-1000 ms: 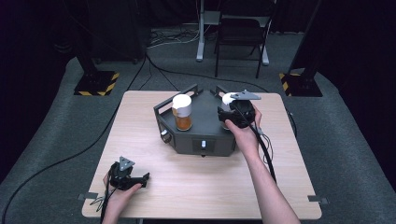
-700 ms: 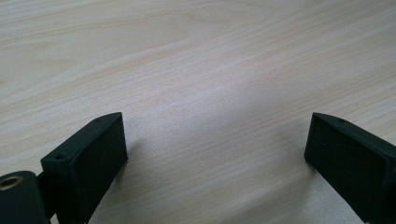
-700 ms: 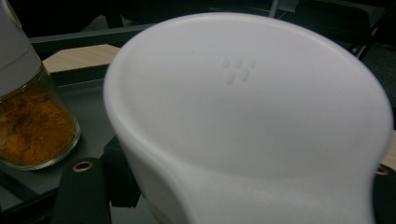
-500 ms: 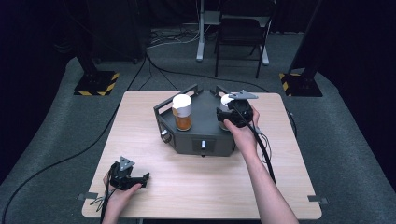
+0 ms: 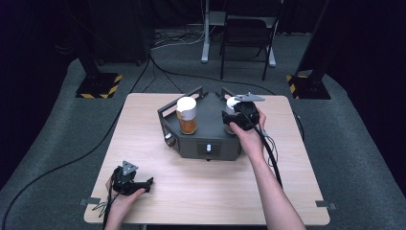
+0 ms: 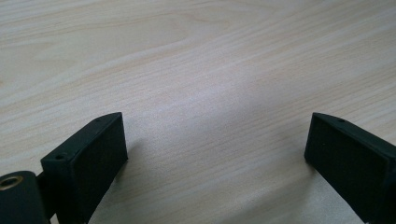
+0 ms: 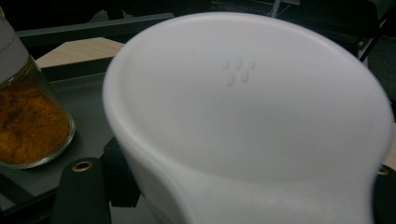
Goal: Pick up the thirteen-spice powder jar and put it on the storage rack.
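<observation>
dark carpet surrounds a wooden table (image 5: 158,143) bearing a dark grey tray (image 5: 210,139). on it, the right gripper (image 5: 238,114) clenches a white-capped jar (image 7: 243,116), near another spice jar (image 5: 186,116). the left gripper (image 5: 130,180) rests spread wide, empty, near the table's front edge.
</observation>
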A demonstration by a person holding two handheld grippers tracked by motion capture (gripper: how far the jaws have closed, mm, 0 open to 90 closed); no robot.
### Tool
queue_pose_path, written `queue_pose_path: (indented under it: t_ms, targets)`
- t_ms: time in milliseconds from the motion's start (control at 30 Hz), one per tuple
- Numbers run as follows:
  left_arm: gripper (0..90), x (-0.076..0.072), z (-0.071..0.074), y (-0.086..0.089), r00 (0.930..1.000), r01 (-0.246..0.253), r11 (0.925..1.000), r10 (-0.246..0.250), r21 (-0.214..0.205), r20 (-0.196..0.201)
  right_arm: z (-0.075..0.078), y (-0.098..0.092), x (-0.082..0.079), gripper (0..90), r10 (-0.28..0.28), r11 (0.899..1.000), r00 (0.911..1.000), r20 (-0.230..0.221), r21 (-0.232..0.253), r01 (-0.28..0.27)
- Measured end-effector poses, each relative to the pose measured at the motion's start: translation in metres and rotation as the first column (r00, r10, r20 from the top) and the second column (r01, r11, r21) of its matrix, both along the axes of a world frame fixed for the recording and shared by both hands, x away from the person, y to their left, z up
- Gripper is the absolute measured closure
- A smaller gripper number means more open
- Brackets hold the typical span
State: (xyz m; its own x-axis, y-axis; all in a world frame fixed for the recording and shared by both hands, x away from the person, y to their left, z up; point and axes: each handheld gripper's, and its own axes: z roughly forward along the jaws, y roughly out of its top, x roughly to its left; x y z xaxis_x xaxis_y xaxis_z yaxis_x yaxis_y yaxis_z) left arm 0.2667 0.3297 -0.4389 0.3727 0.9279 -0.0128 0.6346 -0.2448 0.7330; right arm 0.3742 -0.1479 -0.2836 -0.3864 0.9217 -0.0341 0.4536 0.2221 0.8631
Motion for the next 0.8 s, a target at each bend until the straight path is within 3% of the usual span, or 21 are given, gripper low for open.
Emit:
queue_pose_path:
  t_ms: [533, 800]
  targets:
    - [5.5, 0.0, 0.0, 0.0, 1.0, 0.0, 1.0, 0.0, 0.0, 0.0, -0.0022, -0.0003, 0.0034, 26.9, -0.003, 1.0, 0.9997, -0.024, 0.008, 0.003]
    - [5.5, 0.0, 0.0, 0.0, 1.0, 0.0, 1.0, 0.0, 0.0, 0.0, -0.0021, -0.0005, 0.0044, 18.5, -0.001, 1.0, 0.9991, -0.042, 0.018, 0.001]
